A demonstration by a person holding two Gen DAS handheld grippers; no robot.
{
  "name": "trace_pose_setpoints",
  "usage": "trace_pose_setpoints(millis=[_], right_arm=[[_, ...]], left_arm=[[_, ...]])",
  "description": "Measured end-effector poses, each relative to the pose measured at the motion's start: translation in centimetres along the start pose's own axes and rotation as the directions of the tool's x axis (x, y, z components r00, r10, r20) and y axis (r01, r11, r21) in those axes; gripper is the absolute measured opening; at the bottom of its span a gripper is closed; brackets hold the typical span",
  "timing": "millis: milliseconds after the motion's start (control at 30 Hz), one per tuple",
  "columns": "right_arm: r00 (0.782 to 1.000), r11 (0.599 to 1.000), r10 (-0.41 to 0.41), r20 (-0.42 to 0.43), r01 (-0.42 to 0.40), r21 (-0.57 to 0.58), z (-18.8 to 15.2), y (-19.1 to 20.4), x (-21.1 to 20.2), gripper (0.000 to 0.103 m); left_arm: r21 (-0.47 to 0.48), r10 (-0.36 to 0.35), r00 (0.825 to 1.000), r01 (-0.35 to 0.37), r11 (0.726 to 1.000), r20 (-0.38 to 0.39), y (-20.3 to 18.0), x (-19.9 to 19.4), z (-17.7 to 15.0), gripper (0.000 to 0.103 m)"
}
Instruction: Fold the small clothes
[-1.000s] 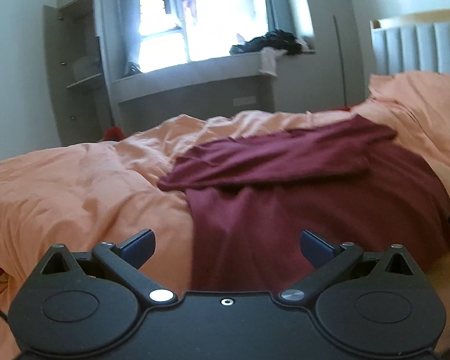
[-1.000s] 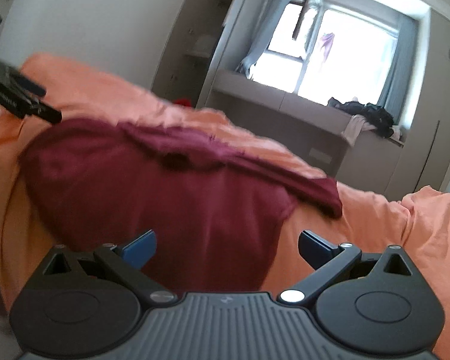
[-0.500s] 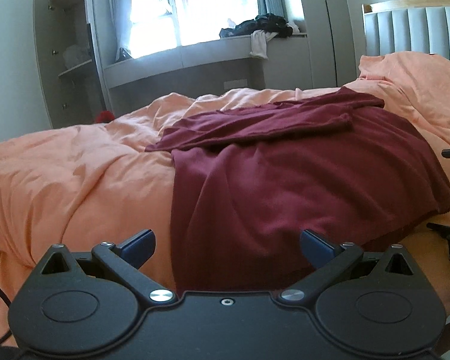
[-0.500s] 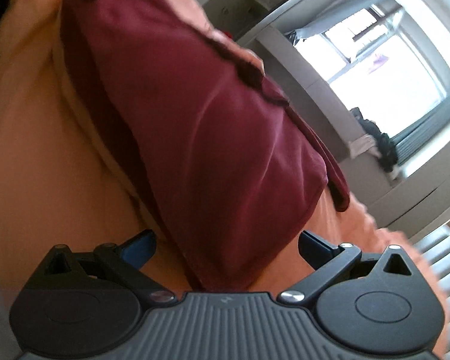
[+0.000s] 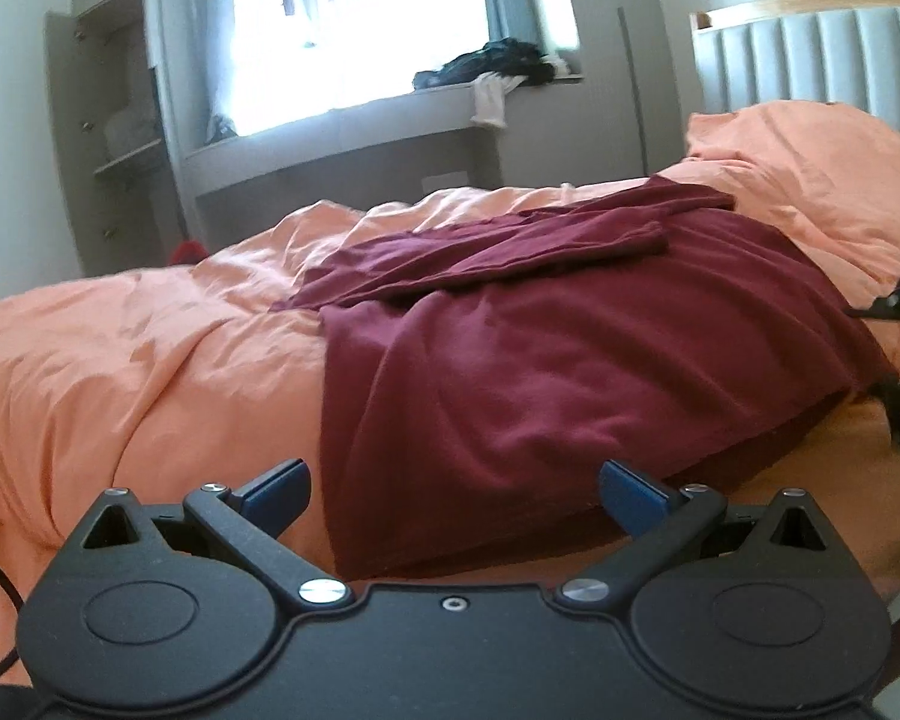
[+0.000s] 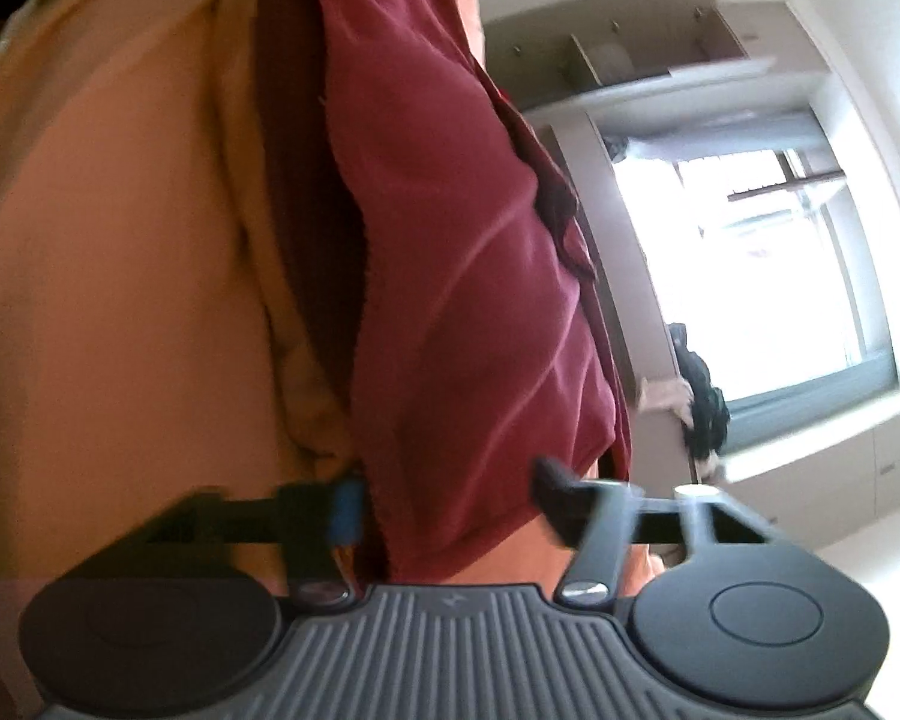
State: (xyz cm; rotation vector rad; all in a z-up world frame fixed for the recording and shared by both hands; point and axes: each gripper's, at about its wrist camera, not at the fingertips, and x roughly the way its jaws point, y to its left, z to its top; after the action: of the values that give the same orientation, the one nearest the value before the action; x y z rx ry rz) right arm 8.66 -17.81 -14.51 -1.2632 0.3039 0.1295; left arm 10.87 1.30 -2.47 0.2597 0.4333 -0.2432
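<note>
Maroon garment [image 5: 570, 324] lies spread on the orange duvet [image 5: 120, 360] of the bed, its upper part folded across itself toward the window side; near hem hangs toward the bed edge.

Left gripper [image 5: 453, 483]: jaws wide apart, nothing between them, held short of the garment's near hem and not touching it.

Right gripper [image 6: 447, 501]: view rolled onto its side. Jaws have just been closing, with the garment's lower corner [image 6: 450, 516] between them. Blue finger pad [image 6: 347, 507] sits at the cloth's edge on one side, the dark finger [image 6: 555, 483] on the other. Blur hides whether the pads actually press the fabric; cannot tell.

Containers: open wardrobe [image 5: 120, 138] left of the window, pale folded items on its shelf. Window ledge [image 5: 342, 132] carries a dark clothes heap [image 5: 498, 60] with a white piece hanging over the edge.

Padded grey headboard [image 5: 810, 54] at far right.
</note>
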Motion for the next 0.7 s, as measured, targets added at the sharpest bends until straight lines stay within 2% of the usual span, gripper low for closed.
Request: trace_pose_setpoints(millis=[67,100,233,333,467,567,700], right_arm=[[1.000,1.000,0.023,0.019,-0.023,0.016,0.3,-0.6,-0.7,0.016],[0.999,0.999,0.028,0.032,-0.029,0.034,0.3,-1.2,-1.0,0.014],[0.995,0.983,0.061,0.078,-0.073,0.169,0.7,-4.8,-3.0,0.010],[0.990,0.950,0.087,0.114,-0.117,0.290,0.8,-8.0,-4.1,0.010],[0.983,0.908,0.088,0.162,-0.146,0.392,0.3,-11.7,-4.9,0.009],[0.978,0.881,0.079,0.193,-0.160,0.446,0.1,-13.2,-5.5,0.008],[0.973,0.847,0.067,0.219,-0.172,0.504,-0.2,-14.1,-6.6,0.008]], left_arm=[[0.027,-0.017,1.000,0.017,0.999,0.009,-0.5,-0.2,-0.1,0.102],[0.040,-0.024,1.000,0.024,0.999,0.011,-0.7,-0.3,-0.1,0.102],[0.110,-0.044,0.999,0.040,0.993,0.029,-2.1,-0.5,-0.4,0.102],[0.158,-0.054,0.998,0.048,0.986,0.033,-3.5,-0.2,-0.6,0.103],[0.190,-0.051,0.998,0.042,0.981,0.043,-5.3,0.6,-0.5,0.103],[0.145,-0.009,0.999,0.002,0.989,0.050,-5.9,1.7,0.0,0.103],[0.096,0.110,0.992,-0.115,0.989,0.062,-6.1,2.7,0.5,0.101]])
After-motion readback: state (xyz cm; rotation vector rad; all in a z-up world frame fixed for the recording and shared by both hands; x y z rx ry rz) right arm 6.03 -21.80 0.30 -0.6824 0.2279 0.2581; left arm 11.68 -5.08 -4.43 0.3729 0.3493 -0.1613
